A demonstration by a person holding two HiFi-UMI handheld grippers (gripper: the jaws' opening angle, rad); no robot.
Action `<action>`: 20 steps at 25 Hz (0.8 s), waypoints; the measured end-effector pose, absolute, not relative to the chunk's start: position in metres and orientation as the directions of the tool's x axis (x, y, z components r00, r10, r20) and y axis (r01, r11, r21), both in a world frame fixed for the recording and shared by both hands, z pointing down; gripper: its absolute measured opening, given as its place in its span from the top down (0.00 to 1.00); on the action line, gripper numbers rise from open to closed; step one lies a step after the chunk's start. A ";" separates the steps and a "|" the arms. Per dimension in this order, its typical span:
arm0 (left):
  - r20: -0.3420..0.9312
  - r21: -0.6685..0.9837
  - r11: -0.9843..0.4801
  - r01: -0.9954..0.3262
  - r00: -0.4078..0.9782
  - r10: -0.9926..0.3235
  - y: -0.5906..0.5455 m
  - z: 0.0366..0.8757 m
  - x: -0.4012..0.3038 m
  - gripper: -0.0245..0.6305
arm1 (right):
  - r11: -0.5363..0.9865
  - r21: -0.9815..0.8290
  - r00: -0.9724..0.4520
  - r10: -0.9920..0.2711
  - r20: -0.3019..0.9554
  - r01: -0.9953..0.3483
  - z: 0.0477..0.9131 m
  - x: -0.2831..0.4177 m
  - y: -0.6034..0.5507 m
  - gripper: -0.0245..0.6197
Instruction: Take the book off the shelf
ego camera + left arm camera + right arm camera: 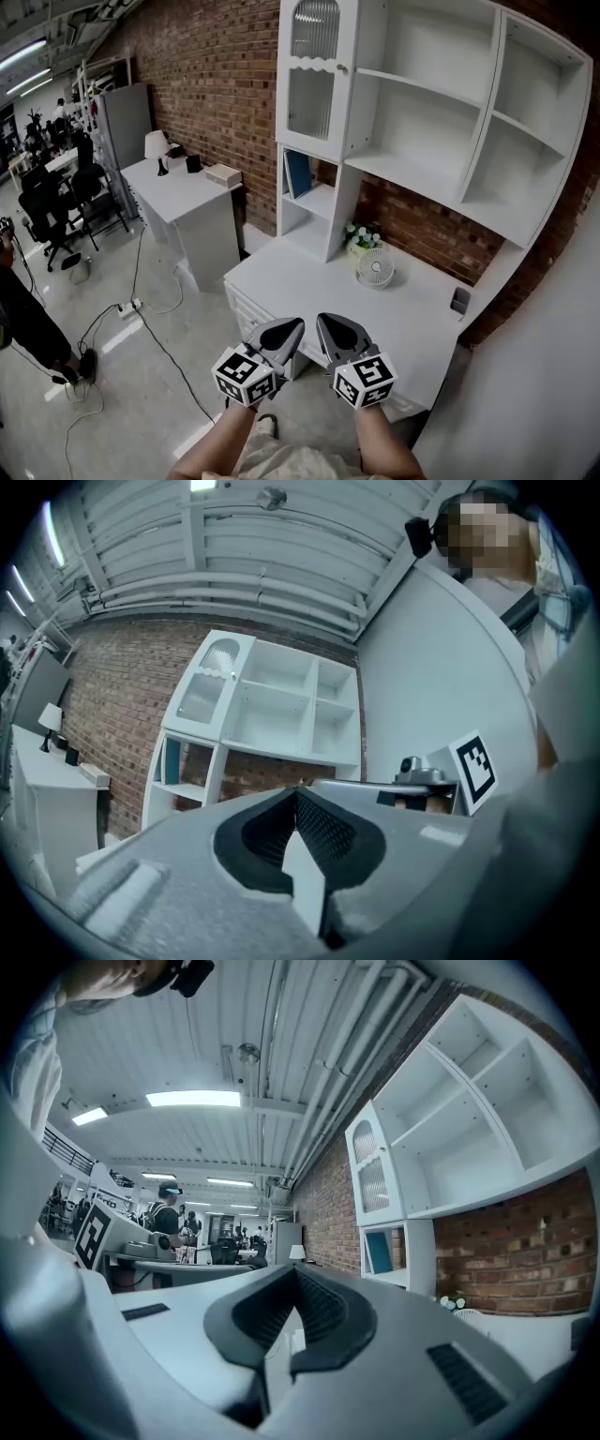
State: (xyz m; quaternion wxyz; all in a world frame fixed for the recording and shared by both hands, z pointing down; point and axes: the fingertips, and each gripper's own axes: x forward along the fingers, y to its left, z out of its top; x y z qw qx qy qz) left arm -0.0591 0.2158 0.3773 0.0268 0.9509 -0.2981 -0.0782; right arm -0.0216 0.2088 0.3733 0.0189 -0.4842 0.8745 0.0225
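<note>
A blue book (pixel 298 173) stands upright in the low left compartment of the white shelf unit (pixel 412 122), which rests on a white desk (pixel 309 291). It also shows as a teal book (pixel 172 758) in the left gripper view and as a book (pixel 379 1252) in the right gripper view. My left gripper (pixel 292 328) and right gripper (pixel 326 324) hang side by side near the desk's front edge, well short of the shelf. Both are shut with nothing between the jaws. The left gripper (pixel 296 794) and the right gripper (pixel 296 1274) point roughly level.
A small white fan (pixel 376 270) and a flower pot (pixel 361 236) sit on the desk below the shelves, with a dark device (pixel 459 301) at its right end. A second white desk (pixel 178 192) with a lamp stands left. Cables (pixel 131 307) cross the floor; a person (pixel 23 314) stands at far left.
</note>
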 end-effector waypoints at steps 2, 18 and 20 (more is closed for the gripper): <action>-0.132 0.103 -0.820 -0.563 0.810 -0.572 0.215 0.379 -0.059 0.95 | 0.534 0.018 -0.534 -0.844 -0.053 -0.845 0.375 -0.023 0.209 0.94; -0.126 0.108 -0.826 -0.553 0.817 -0.563 0.207 0.377 -0.041 0.95 | 0.554 -0.038 -0.550 -0.831 -0.080 -0.832 0.375 -0.007 0.203 0.94; -0.124 0.107 -0.829 -0.550 0.820 -0.559 0.206 0.378 -0.037 0.95 | 0.559 -0.034 -0.556 -0.828 -0.076 -0.828 0.376 -0.006 0.203 0.94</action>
